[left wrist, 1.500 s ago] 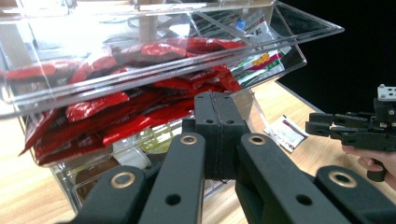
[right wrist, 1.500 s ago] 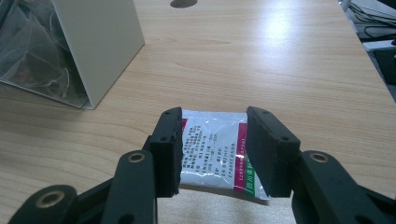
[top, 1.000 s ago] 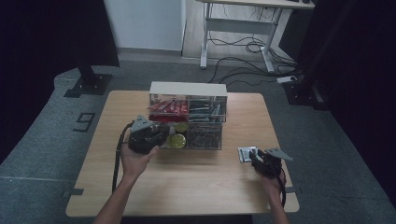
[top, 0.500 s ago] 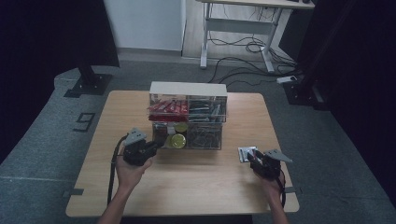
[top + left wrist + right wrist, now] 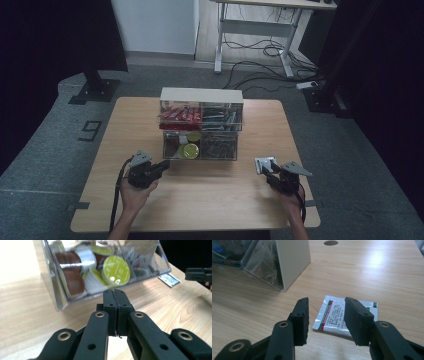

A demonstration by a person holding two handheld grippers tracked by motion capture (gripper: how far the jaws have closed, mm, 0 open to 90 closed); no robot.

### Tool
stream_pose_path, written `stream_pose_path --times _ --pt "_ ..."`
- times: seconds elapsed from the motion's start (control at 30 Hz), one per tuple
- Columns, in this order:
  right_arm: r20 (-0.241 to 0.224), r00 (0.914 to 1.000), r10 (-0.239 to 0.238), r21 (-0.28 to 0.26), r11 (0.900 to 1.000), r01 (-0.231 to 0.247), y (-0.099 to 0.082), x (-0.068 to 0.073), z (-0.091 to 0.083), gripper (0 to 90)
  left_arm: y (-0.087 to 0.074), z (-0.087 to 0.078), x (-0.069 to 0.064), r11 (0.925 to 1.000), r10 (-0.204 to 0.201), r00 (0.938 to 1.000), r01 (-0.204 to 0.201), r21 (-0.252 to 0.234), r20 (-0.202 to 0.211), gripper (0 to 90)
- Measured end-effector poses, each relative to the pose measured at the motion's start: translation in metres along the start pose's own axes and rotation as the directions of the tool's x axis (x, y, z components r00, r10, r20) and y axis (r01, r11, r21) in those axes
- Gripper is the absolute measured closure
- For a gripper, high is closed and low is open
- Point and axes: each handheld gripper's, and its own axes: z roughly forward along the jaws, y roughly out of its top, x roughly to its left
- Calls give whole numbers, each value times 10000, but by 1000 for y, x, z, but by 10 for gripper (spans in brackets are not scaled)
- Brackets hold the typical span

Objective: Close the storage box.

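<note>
**Picking the flat sachet cleanly off the tabletop**

The right gripper [image 5: 325, 320] stands with its fingers [image 5: 302, 315] partly spread and nothing between them; the sachet [image 5: 337, 315] lies flat on the tabletop [image 5: 387, 270] just ahead, between and beyond the fingertips. Judging from this, the step in hand is closing on that sachet. A flat packet gives little to bite, so the fingers would do well to tip down steeply, straddle the near edge and pinch one corner or a raised seam (sliding it slightly may lift an edge). Closing too high would likely just skate over the foil.

The left gripper [image 5: 115, 302] has its fingers pressed together on nothing, low over the tabletop beside the clear organiser box [image 5: 53, 290], whose near compartment holds coffee capsules [image 5: 116, 270]. In the high view the sachet [image 5: 265, 164] sits to the right of the organiser box [image 5: 200, 125], well apart from the left gripper [image 5: 161, 167], so the left hand should stay clear.
</note>
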Motion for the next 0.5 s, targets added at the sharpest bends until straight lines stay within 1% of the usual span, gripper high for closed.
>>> stream_pose_path --times 0.2,0.37,0.4,0.47,0.5 --pt "-206 9997 -134 46 9999 135 -3 1 -2 536 -20 6 9 9993 14 9993 0 371 -385 884" --pt "-347 9991 -252 109 9996 256 -6 2 -1 532 -33 10 16 9982 -175 9989 199 557 -438 866" --pt "-347 9991 -252 109 9996 256 -6 2 -1 532 -35 11 17 9978 -165 9988 194 638 -458 866" --pt "-372 9989 -282 117 9995 286 -6 3 -1 531 -38 13 17 9962 71 9979 -15 875 -638 847" --pt "-385 9988 -305 125 9994 310 -6 3 -1 531 -39 13 17 9961 100 9976 -40 877 -685 840"
